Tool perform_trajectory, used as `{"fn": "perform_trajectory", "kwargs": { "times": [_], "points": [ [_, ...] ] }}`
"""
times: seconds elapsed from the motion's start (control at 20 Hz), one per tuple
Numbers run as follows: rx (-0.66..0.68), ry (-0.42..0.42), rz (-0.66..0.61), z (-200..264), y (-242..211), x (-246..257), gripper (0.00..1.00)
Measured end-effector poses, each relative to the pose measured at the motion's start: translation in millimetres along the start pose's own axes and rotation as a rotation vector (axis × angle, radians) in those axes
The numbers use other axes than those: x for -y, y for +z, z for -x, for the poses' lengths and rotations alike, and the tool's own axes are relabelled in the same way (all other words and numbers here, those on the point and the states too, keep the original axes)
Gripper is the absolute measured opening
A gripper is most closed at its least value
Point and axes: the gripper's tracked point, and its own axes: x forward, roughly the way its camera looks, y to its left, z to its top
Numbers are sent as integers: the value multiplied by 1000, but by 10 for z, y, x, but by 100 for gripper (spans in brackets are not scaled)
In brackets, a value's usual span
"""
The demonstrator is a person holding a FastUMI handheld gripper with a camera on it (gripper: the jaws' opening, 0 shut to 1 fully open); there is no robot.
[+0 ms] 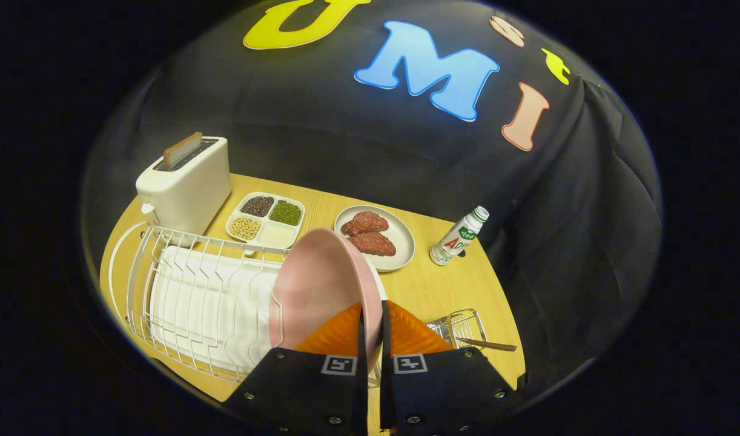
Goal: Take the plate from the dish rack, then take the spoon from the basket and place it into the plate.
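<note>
A round pale pink plate (321,290) is being held on edge between the two fingers (373,330) at the lower centre of the frame; its rim is being clamped by both fingers, which are drawn close together with only the thin edge of the plate between them. The plate is rising up and slightly to the left from the fingers, tilted, with its hollow face turned toward the left of the frame. Just to the left of the plate, a white wire dish rack (188,290) with a white ribbed drip tray is being seen at the lower left, on the light wooden tabletop (455,290). Just to the right of the fingers, a small silver wire basket (464,327) is standing, and a dark-handled spoon (488,345) is lying in it with its handle sticking out toward the right. Beyond the plate, near the middle of the frame, a beige round dish (400,236) with two reddish-brown meat patties is resting. To its left a white four-compartment tray of beans and grains (266,221) is lying, and a cream-coloured toaster (185,184) with a slice of toast is standing at the upper left. A small white plastic bottle with a green label (459,237) is standing at the right edge of the tabletop.
</note>
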Motion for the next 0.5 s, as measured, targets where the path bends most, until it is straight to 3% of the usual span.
{"fn": "perform_trajectory", "kwargs": {
  "times": [0.4, 0.5],
  "points": [
    [-3, -32, -3, -23, 97, 25, 8],
    [6, -55, 0, 33, 118, 23, 3]
  ]
}}
